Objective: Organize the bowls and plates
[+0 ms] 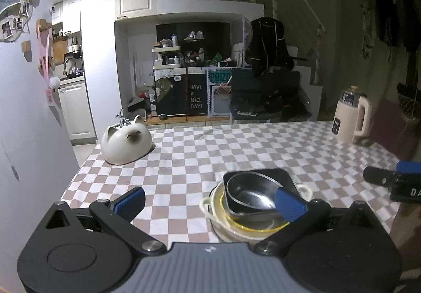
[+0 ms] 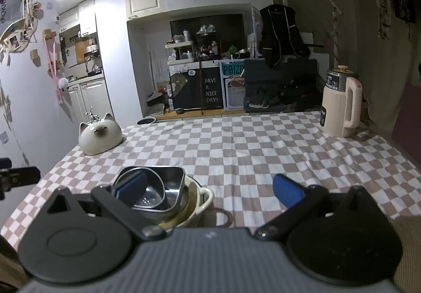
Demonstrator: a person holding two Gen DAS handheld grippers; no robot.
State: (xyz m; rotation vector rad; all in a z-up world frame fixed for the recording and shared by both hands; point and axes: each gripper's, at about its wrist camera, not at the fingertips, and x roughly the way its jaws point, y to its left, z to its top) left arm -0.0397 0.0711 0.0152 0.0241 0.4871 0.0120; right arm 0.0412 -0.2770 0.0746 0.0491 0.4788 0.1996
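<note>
Left gripper (image 1: 210,202) jaws spread wide, empty. Right gripper (image 2: 210,191) likewise open, nothing held. Nested stack sits low centre-right in the left view: metal bowl (image 1: 250,194) in square dark dish (image 1: 282,174), inside cream handled pot (image 1: 210,210); possibly a yellow-rimmed plate between. Cat-shaped bowl (image 1: 126,141) upside down mid-left; kettle (image 1: 351,118) far right.

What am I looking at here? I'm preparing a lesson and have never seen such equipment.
These are two handheld grippers, each carrying a camera looking along its blue-padded fingers. One picture comes from the left gripper, the other from the right gripper. Both are open and hold nothing. On the checkered tablecloth sits a stack: a round steel bowl inside a square steel dish, inside a cream two-handled bowl. Further off are a cat-shaped bowl turned upside down and a cream kettle.
</note>
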